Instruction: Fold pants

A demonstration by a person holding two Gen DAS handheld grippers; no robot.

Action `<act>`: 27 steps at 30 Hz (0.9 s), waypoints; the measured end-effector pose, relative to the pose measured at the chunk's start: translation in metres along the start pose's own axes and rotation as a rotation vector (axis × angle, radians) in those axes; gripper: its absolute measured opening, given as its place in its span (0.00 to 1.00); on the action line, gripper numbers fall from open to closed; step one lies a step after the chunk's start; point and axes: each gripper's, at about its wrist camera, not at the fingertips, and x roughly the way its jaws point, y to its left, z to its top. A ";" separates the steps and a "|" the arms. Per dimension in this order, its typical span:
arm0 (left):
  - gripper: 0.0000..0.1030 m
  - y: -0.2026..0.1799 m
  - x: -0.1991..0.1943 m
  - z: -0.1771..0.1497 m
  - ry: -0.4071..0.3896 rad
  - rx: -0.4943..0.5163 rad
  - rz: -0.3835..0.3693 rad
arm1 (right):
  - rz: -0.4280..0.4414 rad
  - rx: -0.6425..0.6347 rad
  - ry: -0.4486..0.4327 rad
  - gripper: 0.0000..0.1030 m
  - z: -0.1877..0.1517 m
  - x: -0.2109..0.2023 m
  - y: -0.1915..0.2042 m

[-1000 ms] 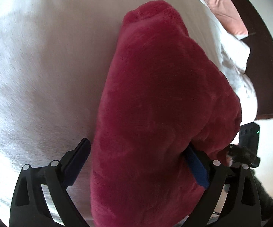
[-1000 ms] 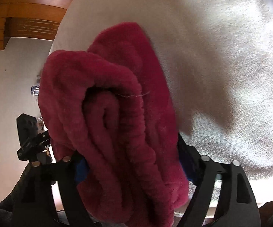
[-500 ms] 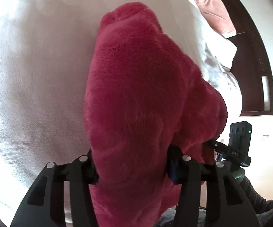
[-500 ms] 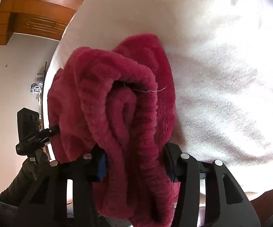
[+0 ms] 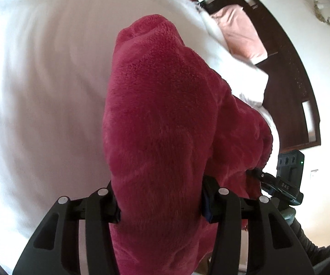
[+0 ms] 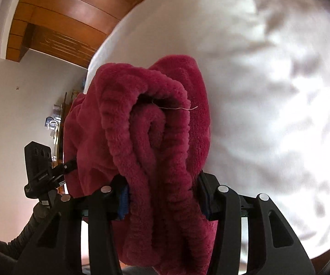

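White bedding [image 5: 39, 91] fills the left half of the left wrist view & the right side of the right wrist view, blurred in both. Dark wood headboard [image 5: 286, 73] curves down the right edge of the left view w/ a pink pillow [image 5: 242, 34] at upper right; brown wood panelling [image 6: 57, 20] sits upper left in the right view.

Red fleece pants [image 5: 165, 126], bundled thick, take up the centre of both frames. Left gripper [image 5: 160, 197] is clamped on the bundle at lower centre, fabric bulging over both fingers. Right gripper [image 6: 161, 197] pinches the rolled, ribbed edge of the pants [image 6: 151, 133], layers stacked betw. the blue pads [image 6: 123, 201]. A loose thread [image 6: 178, 108] sticks out mid-frame. Each gripper shows at the other view's edge.
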 end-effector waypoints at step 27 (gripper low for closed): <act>0.49 0.044 0.060 0.153 -0.150 -0.040 0.125 | -0.158 -0.169 -0.038 0.47 0.102 0.076 0.029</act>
